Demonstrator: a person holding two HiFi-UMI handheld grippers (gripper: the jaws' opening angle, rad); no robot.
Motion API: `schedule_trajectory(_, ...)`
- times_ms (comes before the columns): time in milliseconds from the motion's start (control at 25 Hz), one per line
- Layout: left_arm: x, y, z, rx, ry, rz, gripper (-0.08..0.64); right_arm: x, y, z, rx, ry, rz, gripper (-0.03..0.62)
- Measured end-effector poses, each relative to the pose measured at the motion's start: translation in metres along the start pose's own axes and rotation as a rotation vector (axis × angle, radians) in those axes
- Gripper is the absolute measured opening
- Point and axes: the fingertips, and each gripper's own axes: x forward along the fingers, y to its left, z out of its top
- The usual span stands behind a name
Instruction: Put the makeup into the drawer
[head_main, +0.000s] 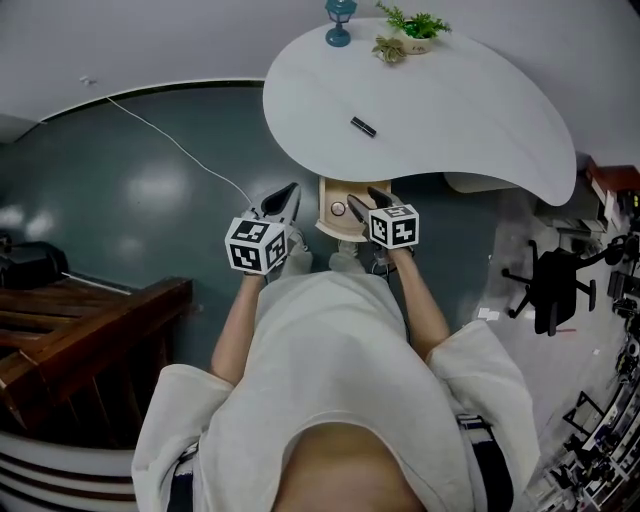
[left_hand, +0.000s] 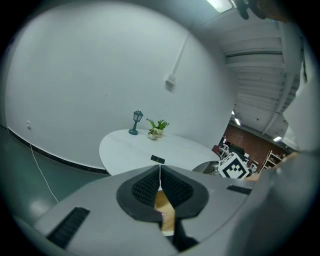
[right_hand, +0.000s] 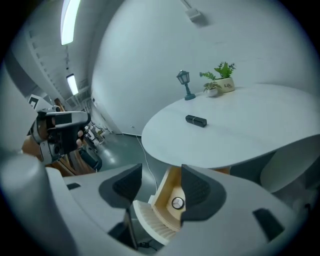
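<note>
Two empty claws by the open drawer

The left claw (left_hand: 160, 169) is closed on nothing and the right claw (right_hand: 162, 178) gapes empty (drawer visible between its jaws). A small round case (right_hand: 177, 202) sits in the wooden drawer (head_main: 326, 226). A black makeup stick (head_main: 363, 126) lies on the white table (head_main: 470, 100).

Matt white table (right_hand: 240, 127), pale wood drawer (right_hand: 163, 199)

White wall (head_main: 150, 40), glossy teal floor (head_main: 130, 200), black office chair (head_main: 553, 280)

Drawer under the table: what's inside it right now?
One small round item lies in the open drawer. Its rear, beneath the tabletop, is hidden.
</note>
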Motion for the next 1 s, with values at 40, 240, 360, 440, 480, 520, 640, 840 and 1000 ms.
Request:
schedule_trajectory(40,-0.001,0.000,0.001,0.002,-0.001,-0.002,0.012,-0.002,-0.002,0.001,0.013,-0.011,-0.010,0.244)
schedule_trajectory(240,-0.002,0.001,0.004,0.002,-0.006,0.003,0.012,-0.003,-0.020,0.020,-0.014,-0.031,-0.057,0.244)
schedule_trajectory(360,-0.003,0.003,0.002,-0.006,-0.003,0.009,0.012,0.003,-0.031,0.039,-0.060,-0.033,-0.074,0.242)
schedule_trajectory(440,-0.005,0.005,0.001,-0.014,-0.002,0.016,0.012,0.010,-0.037,0.052,-0.092,-0.028,-0.082,0.242)
schedule_trajectory(480,-0.006,0.006,0.000,-0.018,-0.002,0.021,0.012,0.014,-0.041,0.059,-0.109,-0.024,-0.086,0.241)
schedule_trajectory(520,-0.006,0.007,0.000,-0.022,-0.001,0.026,0.012,0.019,-0.045,0.065,-0.124,-0.019,-0.089,0.241)
schedule_trajectory(640,-0.006,0.010,0.000,-0.032,0.002,0.038,0.012,0.032,-0.059,0.082,-0.169,-0.001,-0.105,0.241)
schedule_trajectory(840,-0.010,0.023,-0.002,-0.053,0.010,0.071,0.012,0.056,-0.076,0.105,-0.244,0.037,-0.128,0.241)
schedule_trajectory(1000,-0.015,0.037,-0.002,-0.078,0.010,0.104,0.012,0.074,-0.090,0.118,-0.292,0.074,-0.148,0.232)
